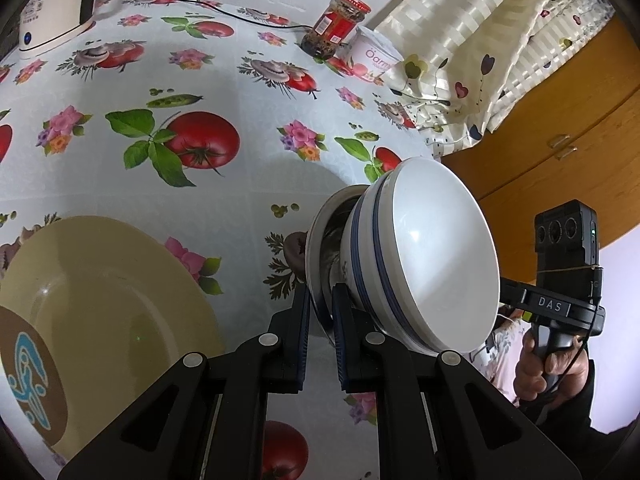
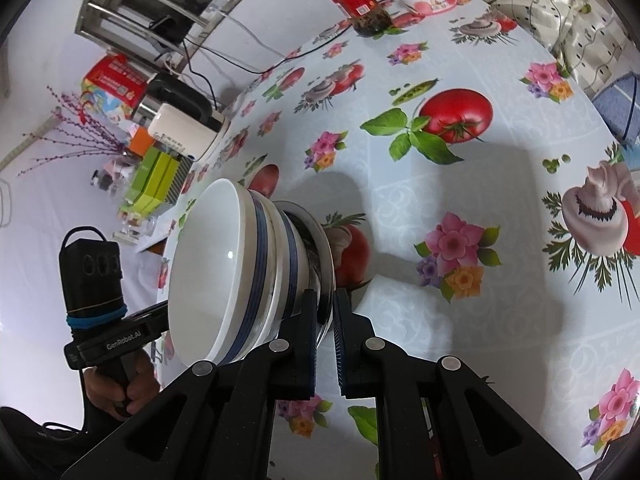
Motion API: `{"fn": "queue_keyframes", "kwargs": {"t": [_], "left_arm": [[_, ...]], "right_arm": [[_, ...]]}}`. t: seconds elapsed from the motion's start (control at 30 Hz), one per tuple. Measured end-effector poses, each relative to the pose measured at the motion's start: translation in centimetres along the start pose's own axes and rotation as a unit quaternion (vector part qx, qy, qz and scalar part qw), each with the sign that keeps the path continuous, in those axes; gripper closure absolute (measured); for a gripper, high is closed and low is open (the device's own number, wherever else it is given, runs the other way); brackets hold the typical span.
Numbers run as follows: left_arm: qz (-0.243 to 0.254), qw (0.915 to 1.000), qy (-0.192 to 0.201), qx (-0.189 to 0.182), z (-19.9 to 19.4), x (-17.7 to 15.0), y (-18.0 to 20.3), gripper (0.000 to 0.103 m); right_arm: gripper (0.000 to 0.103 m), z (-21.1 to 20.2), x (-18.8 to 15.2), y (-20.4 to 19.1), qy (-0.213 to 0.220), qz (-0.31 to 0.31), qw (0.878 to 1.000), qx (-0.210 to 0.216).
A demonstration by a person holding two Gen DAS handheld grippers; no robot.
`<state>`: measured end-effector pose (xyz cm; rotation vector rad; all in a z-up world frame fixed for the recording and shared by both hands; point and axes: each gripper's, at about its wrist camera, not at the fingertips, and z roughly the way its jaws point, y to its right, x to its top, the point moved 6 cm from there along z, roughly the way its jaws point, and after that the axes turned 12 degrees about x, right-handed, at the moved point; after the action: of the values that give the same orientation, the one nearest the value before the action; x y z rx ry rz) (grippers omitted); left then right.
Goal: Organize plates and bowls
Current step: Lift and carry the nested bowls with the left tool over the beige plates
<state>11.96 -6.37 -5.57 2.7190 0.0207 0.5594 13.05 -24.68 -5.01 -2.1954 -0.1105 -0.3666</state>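
Two white bowls with blue stripes [image 1: 432, 256] sit nested in a steel dish [image 1: 316, 248], and the stack hangs above the flowered tablecloth [image 1: 240, 184]. My left gripper [image 1: 320, 316] is shut on the dish's rim. From the opposite side, my right gripper [image 2: 326, 316] is shut on the same steel rim [image 2: 327, 252], with the white bowls [image 2: 212, 264] to its left. Each view shows the other hand-held unit beyond the stack, its fingertips hidden by the bowls. A pale yellow plate [image 1: 104, 292] lies on the table at lower left of the left wrist view.
At the table's far side stand a red-lidded jar [image 1: 340, 26] and a yogurt tub [image 1: 374, 56], beside a draped patterned cloth [image 1: 480, 52]. A white kettle [image 1: 56, 4] with a cable stands at the back left. A wooden cabinet [image 1: 560, 128] is off the table's right.
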Motion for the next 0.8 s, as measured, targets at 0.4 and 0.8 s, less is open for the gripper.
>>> {"fn": "queue_keyframes", "kwargs": {"t": [0.4,0.8], "left_arm": [[-0.007,0.9998,0.016,0.012,-1.9,0.1,-0.8,0.092],[-0.024,0.9987,0.036,0.025,-3.7,0.1,-2.9,0.092]], "right_arm": [[0.094,0.6,0.3,-1.9,-0.005,-0.017,1.000,0.005],[0.094,2.1,0.6,-4.4,-0.018,-0.037,0.999,0.014]]}}
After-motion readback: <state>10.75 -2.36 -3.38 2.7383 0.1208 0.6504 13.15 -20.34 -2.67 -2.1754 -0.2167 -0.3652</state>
